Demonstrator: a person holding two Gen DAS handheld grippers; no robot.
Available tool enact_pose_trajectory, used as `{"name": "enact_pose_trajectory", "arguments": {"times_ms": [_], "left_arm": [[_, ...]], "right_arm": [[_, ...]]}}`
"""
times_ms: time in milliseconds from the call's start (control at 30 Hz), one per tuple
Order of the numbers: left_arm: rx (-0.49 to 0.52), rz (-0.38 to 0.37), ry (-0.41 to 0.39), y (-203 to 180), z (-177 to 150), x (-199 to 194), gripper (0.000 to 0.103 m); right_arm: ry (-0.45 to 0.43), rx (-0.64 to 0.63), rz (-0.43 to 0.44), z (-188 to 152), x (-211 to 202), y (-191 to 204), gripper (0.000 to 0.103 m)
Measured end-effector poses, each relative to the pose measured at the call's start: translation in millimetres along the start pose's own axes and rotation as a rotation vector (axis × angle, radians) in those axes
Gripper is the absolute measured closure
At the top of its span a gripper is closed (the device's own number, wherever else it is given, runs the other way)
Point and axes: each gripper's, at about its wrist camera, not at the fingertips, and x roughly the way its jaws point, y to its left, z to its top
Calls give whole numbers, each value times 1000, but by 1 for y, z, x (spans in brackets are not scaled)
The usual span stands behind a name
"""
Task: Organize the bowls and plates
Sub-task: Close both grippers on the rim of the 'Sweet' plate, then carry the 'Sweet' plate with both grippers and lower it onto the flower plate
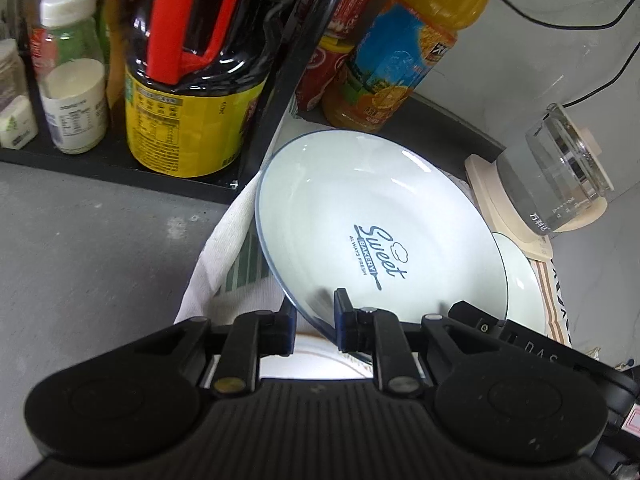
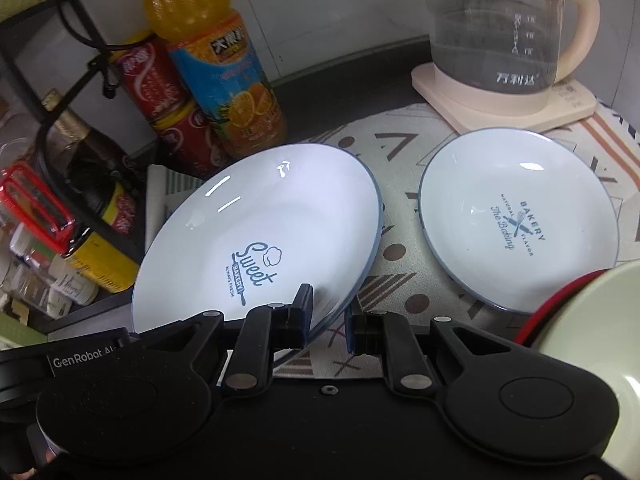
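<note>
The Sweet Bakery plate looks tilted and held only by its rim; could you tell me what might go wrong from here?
1. The left hand-held gripper pinches only the edge of the Sweet Bakery plate, so it may slip out.
2. Swinging it could knock the orange juice bottle or the glass kettle.
3. Lowering it carelessly could chip the second plate.

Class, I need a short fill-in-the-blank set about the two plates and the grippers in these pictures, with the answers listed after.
1. The tilted plate is printed with the word ____.
2. Its rim is pinched by the ____ gripper.
3. The flat plate lies on a patterned ____.
4. The right gripper is ____.

Missing words: Sweet; left; cloth; open
</note>
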Motion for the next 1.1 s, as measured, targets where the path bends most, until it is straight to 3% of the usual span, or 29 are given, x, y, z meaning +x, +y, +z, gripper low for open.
{"name": "enact_pose_trajectory", "arguments": {"times_ms": [567, 1100], "left_arm": [[-96, 61, -73, 2, -61, -59, 86], [-204, 131, -111, 7, -119, -91, 85]], "right_arm": [[-10, -126, 85, -29, -48, 0, 87], [11, -272, 151, -66, -72, -1, 87]]}}
